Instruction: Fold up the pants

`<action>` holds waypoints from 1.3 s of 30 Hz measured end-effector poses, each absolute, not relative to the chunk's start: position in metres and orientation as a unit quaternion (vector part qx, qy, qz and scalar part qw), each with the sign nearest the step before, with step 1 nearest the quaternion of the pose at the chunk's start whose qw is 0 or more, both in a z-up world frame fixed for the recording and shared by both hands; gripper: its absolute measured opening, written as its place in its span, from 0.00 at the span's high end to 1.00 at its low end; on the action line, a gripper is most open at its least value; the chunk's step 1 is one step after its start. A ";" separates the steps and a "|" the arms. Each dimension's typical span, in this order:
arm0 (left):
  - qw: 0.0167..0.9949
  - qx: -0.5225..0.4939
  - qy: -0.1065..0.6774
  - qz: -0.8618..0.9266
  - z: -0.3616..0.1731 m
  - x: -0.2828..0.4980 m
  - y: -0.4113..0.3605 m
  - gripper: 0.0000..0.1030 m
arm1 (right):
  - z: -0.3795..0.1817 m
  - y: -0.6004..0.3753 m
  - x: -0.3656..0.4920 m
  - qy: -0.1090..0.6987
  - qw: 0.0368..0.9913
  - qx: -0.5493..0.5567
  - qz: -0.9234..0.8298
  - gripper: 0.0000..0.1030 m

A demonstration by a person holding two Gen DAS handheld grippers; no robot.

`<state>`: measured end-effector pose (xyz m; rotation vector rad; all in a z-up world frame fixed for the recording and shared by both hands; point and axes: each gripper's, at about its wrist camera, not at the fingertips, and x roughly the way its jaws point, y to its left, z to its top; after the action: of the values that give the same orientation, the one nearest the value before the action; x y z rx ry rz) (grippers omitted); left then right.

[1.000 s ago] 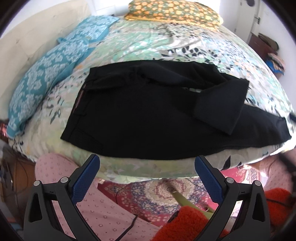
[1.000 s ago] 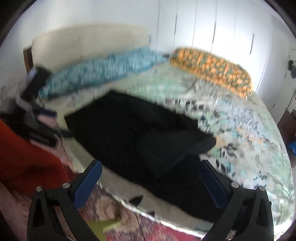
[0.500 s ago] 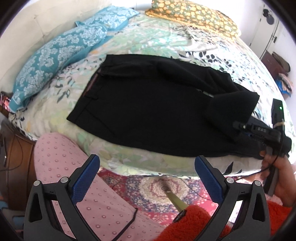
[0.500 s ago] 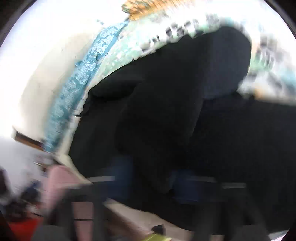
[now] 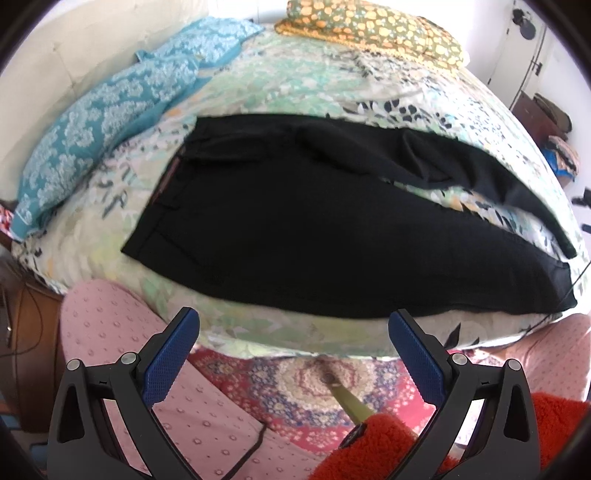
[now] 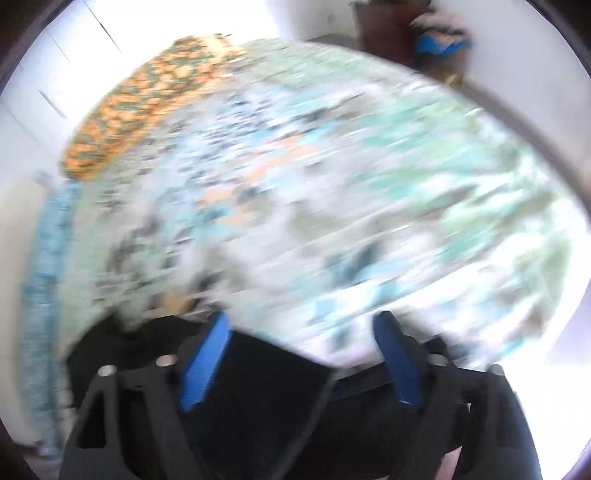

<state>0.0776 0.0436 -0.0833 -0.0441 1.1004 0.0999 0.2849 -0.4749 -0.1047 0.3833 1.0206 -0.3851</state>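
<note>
Black pants (image 5: 314, 229) lie flat on the floral bedspread (image 5: 314, 74), waistband at the left and both legs running right. The far leg stretches out to the right edge. My left gripper (image 5: 291, 317) hangs open and empty just below the bed's near edge, short of the pants. The right wrist view is blurred. In it my right gripper (image 6: 303, 317) has its jaws opening over the bedspread (image 6: 332, 184). The end of a black pant leg (image 6: 266, 373) lies low between the fingers, and the blue pads stand clear of it.
Blue patterned pillows (image 5: 110, 122) line the bed's left side and an orange one (image 5: 369, 26) lies at the back. Below the bed edge are a patterned rug (image 5: 295, 380), a person's pink-clad leg (image 5: 110, 332) and a red fuzzy sleeve (image 5: 376, 443). A dark cabinet (image 5: 535, 114) stands far right.
The pant leg end that lay folded back over the pants has been pulled out straight to the right. The right gripper closed on it, swept right, and has left the left wrist view.
</note>
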 end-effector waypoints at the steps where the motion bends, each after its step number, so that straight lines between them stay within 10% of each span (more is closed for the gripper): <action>1: 0.854 -0.016 0.518 0.052 -0.082 0.079 0.044 0.01 | -0.100 -0.470 0.286 0.486 0.843 0.155 -0.168 0.20; 16: 0.843 0.037 0.535 0.046 -0.095 0.115 0.010 0.01 | -0.226 -0.288 0.227 0.534 0.804 -0.257 0.054 0.17; 17: 0.841 0.041 0.538 0.044 -0.096 0.114 0.007 0.01 | -0.229 -0.296 0.234 0.544 0.800 -0.249 0.049 0.36; 18: 0.840 0.046 0.539 0.044 -0.096 0.114 0.005 0.01 | -0.225 -0.308 0.242 0.553 0.803 -0.215 0.050 0.86; 25: 0.835 0.041 0.544 0.066 -0.099 0.115 0.010 0.01 | -0.107 -0.438 0.327 0.503 0.860 0.076 0.025 0.95; 28: 0.830 0.036 0.553 0.062 -0.103 0.121 0.006 0.01 | -0.093 -0.479 0.370 0.490 0.859 0.145 -0.021 0.78; 30: 0.833 0.044 0.549 0.057 -0.100 0.122 -0.002 0.01 | -0.101 -0.501 0.386 0.487 0.859 0.142 -0.069 0.18; 39: 0.816 0.056 0.572 0.064 -0.113 0.134 -0.010 0.01 | -0.174 -0.554 0.378 0.483 0.829 0.274 -0.071 0.15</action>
<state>0.1337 -0.0097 -0.1130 0.1204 1.2208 0.1366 0.3775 -0.5539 -0.1740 0.5811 1.0247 -0.1503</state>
